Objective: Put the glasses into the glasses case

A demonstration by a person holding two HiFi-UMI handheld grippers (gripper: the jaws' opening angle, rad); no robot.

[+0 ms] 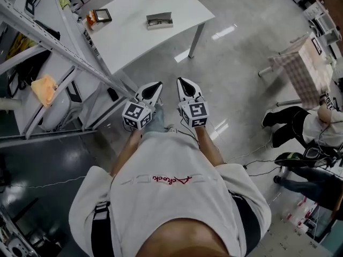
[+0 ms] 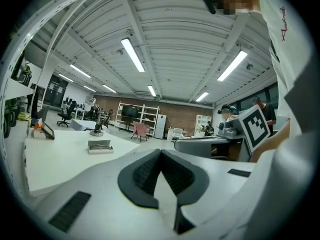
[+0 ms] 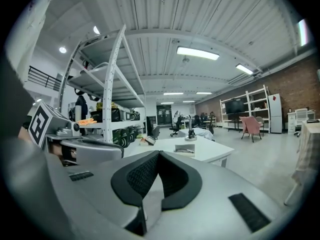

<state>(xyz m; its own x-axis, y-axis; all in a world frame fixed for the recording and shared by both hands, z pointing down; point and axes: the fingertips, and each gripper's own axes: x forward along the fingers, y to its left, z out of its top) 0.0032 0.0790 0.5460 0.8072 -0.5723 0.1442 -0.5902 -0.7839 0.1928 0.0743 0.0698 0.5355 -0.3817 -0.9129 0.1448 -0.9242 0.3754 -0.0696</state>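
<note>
A grey workshop floor point(image 1: 236, 79) lies under the person. On the white table point(image 1: 134, 33) ahead sits the glasses case point(image 1: 159, 20), with dark glasses apparently on it. The left gripper point(image 1: 156, 84) and right gripper point(image 1: 181, 81) are held side by side, well short of the table, jaws pressed together and empty.

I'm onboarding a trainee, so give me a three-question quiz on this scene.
1. True or false: the left gripper and right gripper are both shut and empty.
2. The glasses case lies: A on the white table; B on the floor; C between fingers.
3. What stands beside the table, at its left in the head view?
Key: 1 true; 2 A; 3 a metal rack.
</note>
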